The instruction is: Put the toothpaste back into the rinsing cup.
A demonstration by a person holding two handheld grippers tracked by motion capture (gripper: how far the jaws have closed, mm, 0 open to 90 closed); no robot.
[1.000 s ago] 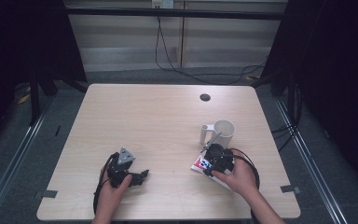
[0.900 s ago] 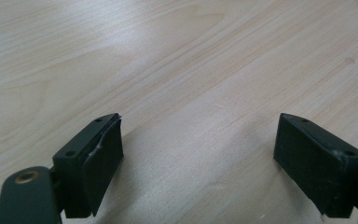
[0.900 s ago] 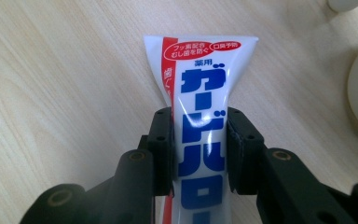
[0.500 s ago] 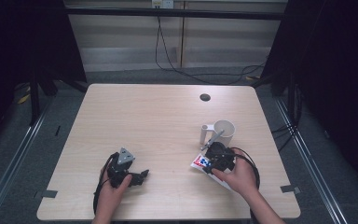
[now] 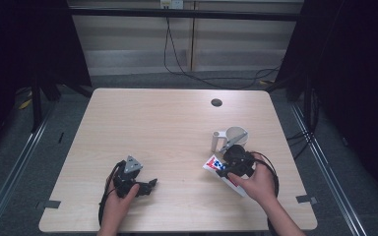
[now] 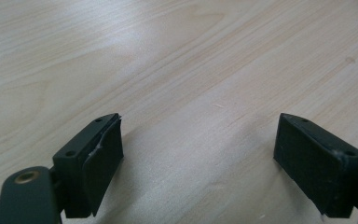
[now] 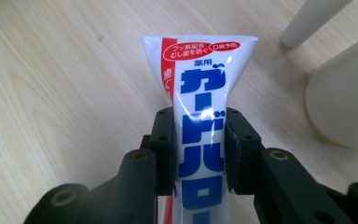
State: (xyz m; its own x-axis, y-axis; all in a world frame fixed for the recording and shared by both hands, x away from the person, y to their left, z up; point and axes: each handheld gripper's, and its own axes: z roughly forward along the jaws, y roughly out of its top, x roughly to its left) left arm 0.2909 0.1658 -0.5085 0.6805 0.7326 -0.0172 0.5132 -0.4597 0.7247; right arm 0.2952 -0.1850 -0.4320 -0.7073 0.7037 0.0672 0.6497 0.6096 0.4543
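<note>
A white toothpaste tube [image 7: 200,60] with blue and red print lies flat on the wooden table [image 5: 167,132], just in front of a cream mug [image 5: 236,136]. My right gripper [image 7: 199,126] is shut on the tube's middle, with both pads pressed on its sides. In the high view the right gripper [image 5: 225,167] sits at the tube [image 5: 210,163] near the front right of the table. A thin grey stick leans in the mug. My left gripper [image 5: 147,186] rests at the front left, open, and its jaws [image 6: 198,140] stand wide over bare wood.
The mug [image 7: 342,102] and its handle [image 7: 310,16] stand close to the right of the tube's end. A dark round hole [image 5: 216,103] sits near the table's far edge. Cables trail on the floor behind the table.
The right hand has edged slightly toward the mug with the tube between the jaws. The left hand has stayed put.
</note>
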